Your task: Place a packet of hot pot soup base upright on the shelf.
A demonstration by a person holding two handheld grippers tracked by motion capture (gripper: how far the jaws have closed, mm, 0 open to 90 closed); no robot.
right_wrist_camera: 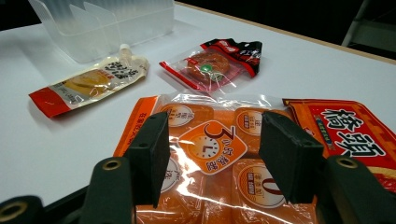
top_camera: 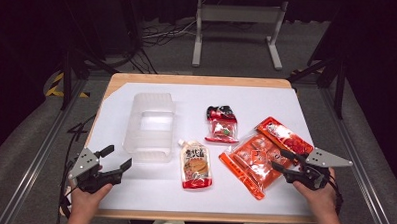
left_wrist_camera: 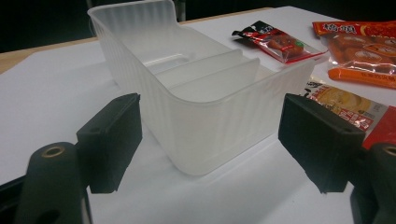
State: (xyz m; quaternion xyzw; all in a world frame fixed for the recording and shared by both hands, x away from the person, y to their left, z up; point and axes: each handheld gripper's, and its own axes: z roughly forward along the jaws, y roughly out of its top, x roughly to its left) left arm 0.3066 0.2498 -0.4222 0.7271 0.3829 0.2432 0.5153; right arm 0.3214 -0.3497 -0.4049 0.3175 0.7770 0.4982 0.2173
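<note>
While both grippers are held low at the near table edge, nothing is gripped by either. L gripper (top_camera: pixel 119 158) is seen w/ jaws spread wide & empty; in the left gripper view the bin (left_wrist_camera: pixel 196 93) is framed just ahead of the two pads, its near rounded end lined up w/ the gap but not touched. The bin is clear plastic, ribbed, upright, w/ a divider across its inside. Beyond & to the right of the L gripper, the spout pouch (top_camera: pixel 195 164) is laid flat on the white sheet (top_camera: pixel 148 190), just beside the bin's near corner.

Further right, a small red-black snack pack (top_camera: pixel 222 124) is found well ahead of the R gripper & to its left. The orange pack (top_camera: pixel 252 164) is laid flat directly under the R gripper (top_camera: pixel 283 161), whose jaws are likewise released, one either side of the printing on the pack's clear film in the right gripper view (right_wrist_camera: pixel 210 154); whether the jaw tips touch the film can't be told. Right beside it, a red pack (top_camera: pixel 285 137) w/ large characters is partly overlapped by the orange one, just ahead of the R gripper.
</note>
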